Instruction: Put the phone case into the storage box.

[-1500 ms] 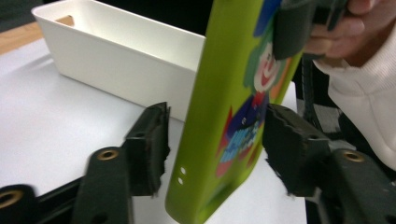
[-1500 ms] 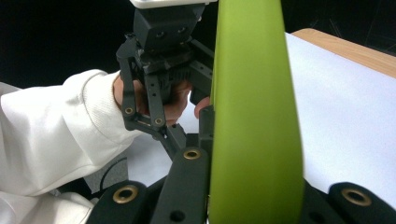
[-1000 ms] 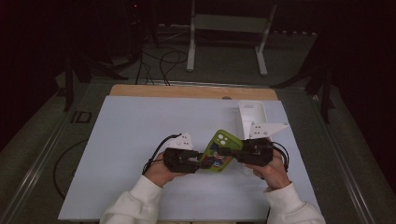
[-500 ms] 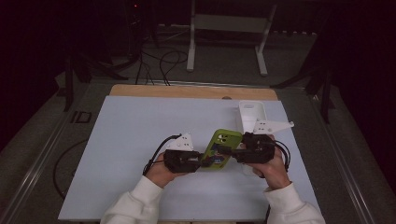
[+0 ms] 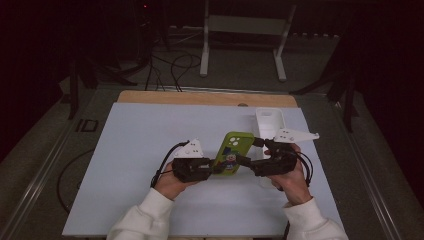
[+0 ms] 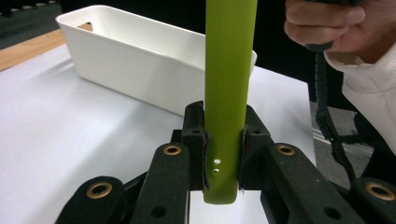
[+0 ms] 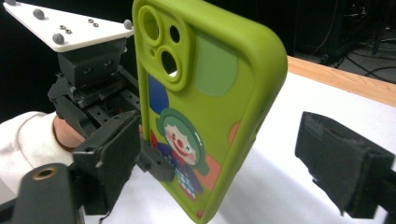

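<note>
While my left gripper is clamping the green phone case, my right gripper, its jaws just opened, is letting go, the white bin awaiting.

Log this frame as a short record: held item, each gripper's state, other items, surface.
held item: green phone case, clown picture on its back, held above the mat
left gripper: shut on the case's bottom end
right gripper: jaws have just been opening; case between them, far pad clear of it
other item: white bin, beyond the case
surface: pale mat on the table
</note>
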